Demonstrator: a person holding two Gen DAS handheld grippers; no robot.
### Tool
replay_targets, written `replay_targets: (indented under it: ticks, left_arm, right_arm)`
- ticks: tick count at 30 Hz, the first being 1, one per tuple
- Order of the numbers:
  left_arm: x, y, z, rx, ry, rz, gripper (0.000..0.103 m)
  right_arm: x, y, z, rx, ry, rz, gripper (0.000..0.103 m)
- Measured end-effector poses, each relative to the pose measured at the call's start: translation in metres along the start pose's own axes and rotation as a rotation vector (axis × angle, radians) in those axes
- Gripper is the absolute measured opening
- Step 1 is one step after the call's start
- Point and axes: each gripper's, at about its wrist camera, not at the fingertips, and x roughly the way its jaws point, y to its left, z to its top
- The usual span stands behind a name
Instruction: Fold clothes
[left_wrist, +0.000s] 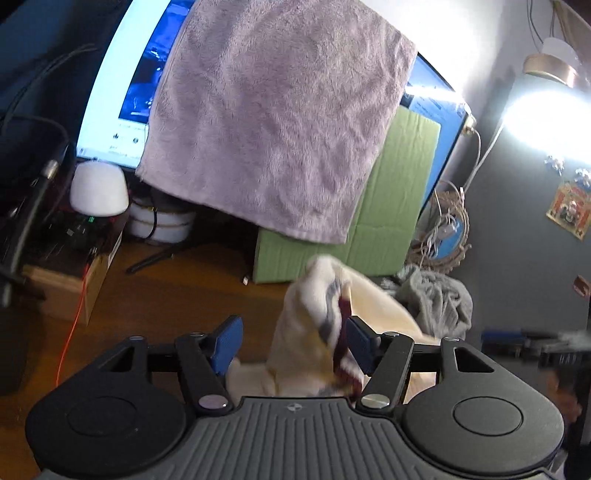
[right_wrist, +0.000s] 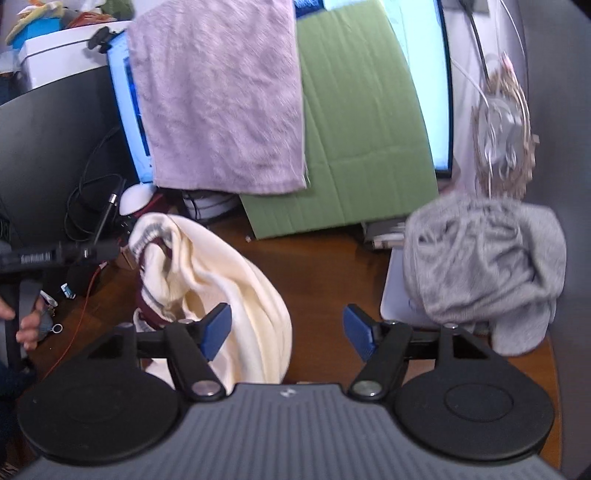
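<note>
A cream garment (right_wrist: 229, 280) with a maroon and grey striped edge lies bunched on the brown table (right_wrist: 325, 266). In the left wrist view the garment (left_wrist: 310, 325) rises between my fingers, its striped edge against the right blue pad (left_wrist: 360, 343). My left gripper (left_wrist: 293, 343) is open, jaws wide apart. My right gripper (right_wrist: 288, 328) is open and empty, just right of the cream garment. A crumpled grey garment (right_wrist: 484, 258) sits at the right on a white board.
A lilac towel (right_wrist: 218, 96) hangs over a lit monitor (right_wrist: 417, 85) at the back, with green cardboard (right_wrist: 354, 140) leaning beside it. Cables, a white dome (left_wrist: 99, 188) and a box (left_wrist: 70, 280) crowd the left. The other gripper (right_wrist: 55, 254) shows at left.
</note>
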Motion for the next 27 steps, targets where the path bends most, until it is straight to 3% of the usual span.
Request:
replay_targets:
  ticks: [3,5,7,8,11,13,16,23,27]
  left_arm:
    - [0.002,-0.008,-0.018,0.018,0.021,-0.007,0.062]
    - [0.012,-0.014,-0.026,0.020,0.036,-0.015,0.062]
    - [0.023,-0.017,-0.029,0.005,0.044,-0.033,0.062]
    - [0.029,-0.019,-0.030,-0.004,0.046,-0.042,0.062]
    - [0.044,-0.017,-0.028,-0.063,0.032,-0.019,0.067]
    - [0.050,-0.012,-0.025,-0.096,0.009,-0.013,0.064]
    - [0.050,-0.003,-0.020,-0.110,-0.032,0.046,0.011]
    - [0.008,0.013,-0.012,-0.011,-0.140,0.216,0.009]
    - [-0.008,0.022,-0.012,0.018,-0.164,0.270,0.009]
  right_arm:
    - [-0.004,0.025,0.009,-0.078,-0.022,0.030,0.070]
    - [0.001,0.042,0.013,-0.113,-0.016,0.050,0.054]
    - [0.008,0.057,0.015,-0.149,0.000,0.068,0.030]
    - [0.013,0.063,0.016,-0.168,0.007,0.074,0.027]
    - [0.028,0.077,0.015,-0.218,0.034,0.073,0.028]
    - [0.036,0.082,0.014,-0.252,0.049,0.068,0.028]
    - [0.043,0.085,0.009,-0.293,0.072,0.051,0.029]
    - [0.049,0.091,-0.003,-0.370,0.079,0.038,0.031]
    - [0.064,0.110,0.001,-0.352,0.113,0.148,0.032]
